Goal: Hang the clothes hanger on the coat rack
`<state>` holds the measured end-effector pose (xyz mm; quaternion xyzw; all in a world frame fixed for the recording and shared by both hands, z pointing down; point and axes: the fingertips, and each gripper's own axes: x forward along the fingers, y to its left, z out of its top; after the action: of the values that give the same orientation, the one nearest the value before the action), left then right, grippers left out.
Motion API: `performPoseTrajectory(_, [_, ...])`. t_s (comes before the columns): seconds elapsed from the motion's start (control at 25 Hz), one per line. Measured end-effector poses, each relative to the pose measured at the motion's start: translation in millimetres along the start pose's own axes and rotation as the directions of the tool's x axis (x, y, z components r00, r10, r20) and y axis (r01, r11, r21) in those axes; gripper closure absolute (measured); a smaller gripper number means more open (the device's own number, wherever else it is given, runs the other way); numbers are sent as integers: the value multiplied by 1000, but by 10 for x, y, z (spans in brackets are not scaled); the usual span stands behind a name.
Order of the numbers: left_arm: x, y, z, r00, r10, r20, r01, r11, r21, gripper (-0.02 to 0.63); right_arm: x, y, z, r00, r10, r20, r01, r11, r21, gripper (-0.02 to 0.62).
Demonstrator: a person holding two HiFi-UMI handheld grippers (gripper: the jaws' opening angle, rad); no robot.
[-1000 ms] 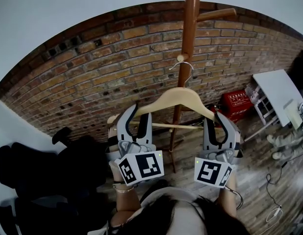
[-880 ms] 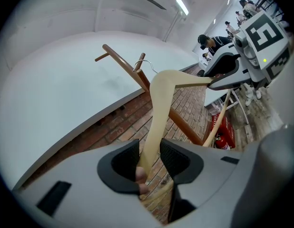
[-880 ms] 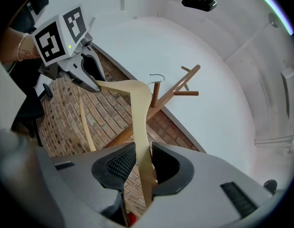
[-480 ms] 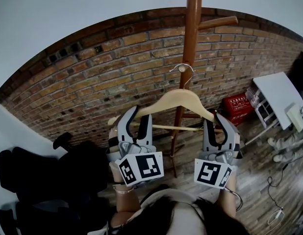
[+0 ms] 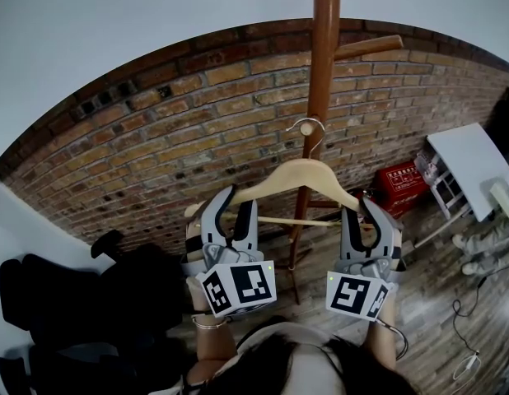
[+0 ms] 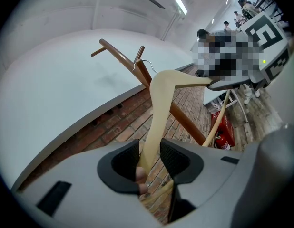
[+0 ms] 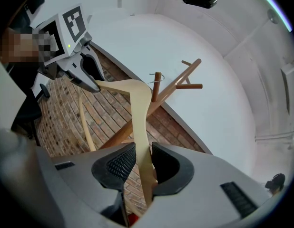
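The left end of the wooden hanger (image 5: pixel 300 171) is being clamped by the left gripper (image 5: pixel 232 208). In the left gripper view the pale arm is being pinched between the two black pads, close to its tip. The hanger is being carried level in the air in front of the brick wall (image 5: pixel 156 138), well above the floor. Its wire hook (image 5: pixel 308 125) is being presented right against the pole of the coat rack (image 5: pixel 323 64), below the long peg (image 5: pixel 371 48) that juts to the right. Whether the hook is already being borne by a small knob there, or is only being held beside it, cannot be told.

The right end is being gripped the same way by the right gripper (image 5: pixel 363 217), whose jaws are closed on the wood. Further right, a red crate (image 5: pixel 399 179) and a white table (image 5: pixel 464 159) are being left alone.

Several failures are being risked, by this reading. If the hook is not seated when the jaws are opened, the hanger would probably be dropped. If one side is let go before the other, the hanger is likely to be tipped and the hook twisted off. If the pole is pushed by the hook, the rack could be rocked. Both grips are near the arm tips, so the wood may be slipped out.
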<state>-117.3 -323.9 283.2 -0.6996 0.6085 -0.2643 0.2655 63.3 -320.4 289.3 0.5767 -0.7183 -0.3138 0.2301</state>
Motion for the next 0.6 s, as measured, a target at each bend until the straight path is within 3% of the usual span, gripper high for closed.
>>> performPoseTrajectory(0.6, [244,-103,-126,999,-48,-23,49,998,38,466,208,25,-135,999,16,-38,-15,1000,19,474])
